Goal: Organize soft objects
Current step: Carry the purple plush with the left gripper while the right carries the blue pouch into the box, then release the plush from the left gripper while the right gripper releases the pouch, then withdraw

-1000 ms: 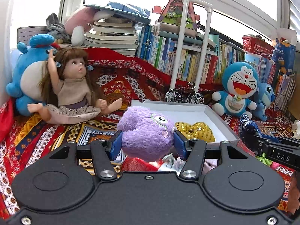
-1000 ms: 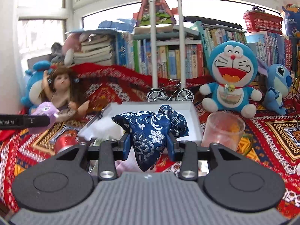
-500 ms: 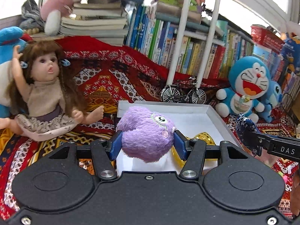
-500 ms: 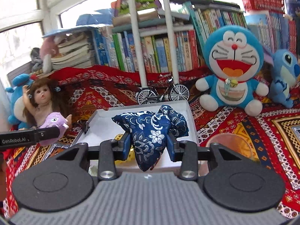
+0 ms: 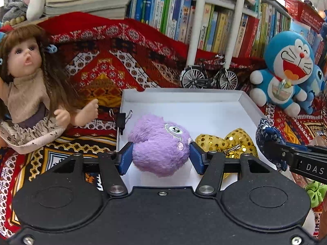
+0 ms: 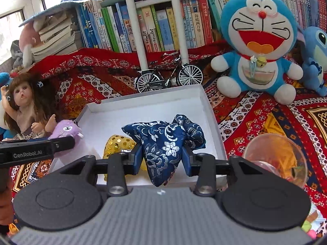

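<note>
**Inspector:** Left wrist view first. Surface?

**Assistant:** A red patterned cloth (image 5: pixel 98 75) covers the whole work surface and rises at the back against a row of upright books (image 5: pixel 214 26). A white tray (image 5: pixel 184 96) lies on the cloth. A doll (image 5: pixel 30 85) sits to the tray's left, a model bicycle (image 5: pixel 208 77) stands just behind the tray's far wall, and a blue cat plush (image 5: pixel 286 71) sits at the right.

**Inspector:** Gripper state?

**Assistant:** The left gripper (image 5: pixel 161 157) is clamped on a purple plush (image 5: pixel 159 145), both blue pads pressing its sides, over the near left part of the tray. A gold sequin piece (image 5: pixel 229 143) lies inside the tray beside it. At the right edge the other gripper carries a blue brocade pouch (image 5: pixel 267 134).

**Inspector:** Right wrist view.

**Assistant:** Same cloth, with bright window glass (image 6: pixel 12 20) at upper left and a stack of flat books (image 6: pixel 55 38) beneath it. A clear cup (image 6: pixel 276 159) stands on the cloth just right of the tray. A blue alien plush (image 6: pixel 314 59) sits beside the cat plush.

**Inspector:** Jaws here?

**Assistant:** The right gripper (image 6: pixel 163 157) grips the blue brocade pouch, which hangs between the pads above the tray's near right part.
</note>
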The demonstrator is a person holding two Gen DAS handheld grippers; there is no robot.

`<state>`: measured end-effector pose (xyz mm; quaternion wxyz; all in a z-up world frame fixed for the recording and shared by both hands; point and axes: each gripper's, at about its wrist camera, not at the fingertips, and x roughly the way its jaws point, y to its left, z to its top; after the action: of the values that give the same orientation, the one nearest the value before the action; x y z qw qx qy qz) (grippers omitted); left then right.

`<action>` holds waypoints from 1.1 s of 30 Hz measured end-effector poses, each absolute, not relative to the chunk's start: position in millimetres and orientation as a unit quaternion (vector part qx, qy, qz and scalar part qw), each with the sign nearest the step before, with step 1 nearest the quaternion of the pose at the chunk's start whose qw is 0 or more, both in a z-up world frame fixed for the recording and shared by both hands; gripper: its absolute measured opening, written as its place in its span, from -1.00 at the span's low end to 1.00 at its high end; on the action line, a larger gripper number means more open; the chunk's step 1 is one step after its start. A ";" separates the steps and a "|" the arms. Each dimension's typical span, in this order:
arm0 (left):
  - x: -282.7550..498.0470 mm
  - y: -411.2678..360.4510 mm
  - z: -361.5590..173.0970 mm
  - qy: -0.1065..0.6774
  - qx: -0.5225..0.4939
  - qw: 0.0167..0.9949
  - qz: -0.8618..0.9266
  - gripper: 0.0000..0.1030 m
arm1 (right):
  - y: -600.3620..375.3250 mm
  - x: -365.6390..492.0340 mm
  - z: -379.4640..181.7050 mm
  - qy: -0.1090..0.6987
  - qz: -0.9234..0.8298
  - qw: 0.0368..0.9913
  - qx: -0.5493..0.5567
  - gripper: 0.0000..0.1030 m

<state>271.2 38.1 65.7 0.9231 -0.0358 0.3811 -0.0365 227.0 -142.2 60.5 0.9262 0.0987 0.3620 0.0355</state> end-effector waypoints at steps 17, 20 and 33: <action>281.2 33.6 56.0 0.404 -0.043 0.913 -0.044 0.43 | -136.9 240.1 36.3 0.380 0.039 0.919 0.097 0.35; 275.5 32.3 61.9 0.390 -0.042 0.918 -0.051 0.57 | -136.0 235.2 39.8 0.372 0.046 0.921 0.106 0.50; 225.3 42.0 89.0 0.350 -0.050 0.933 -0.075 0.77 | -123.3 187.5 67.5 0.316 0.064 0.944 0.066 0.80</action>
<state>225.3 42.0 89.0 0.9325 -0.0495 0.3497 -0.0751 187.5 -123.3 67.5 0.9444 0.0662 0.3158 0.0637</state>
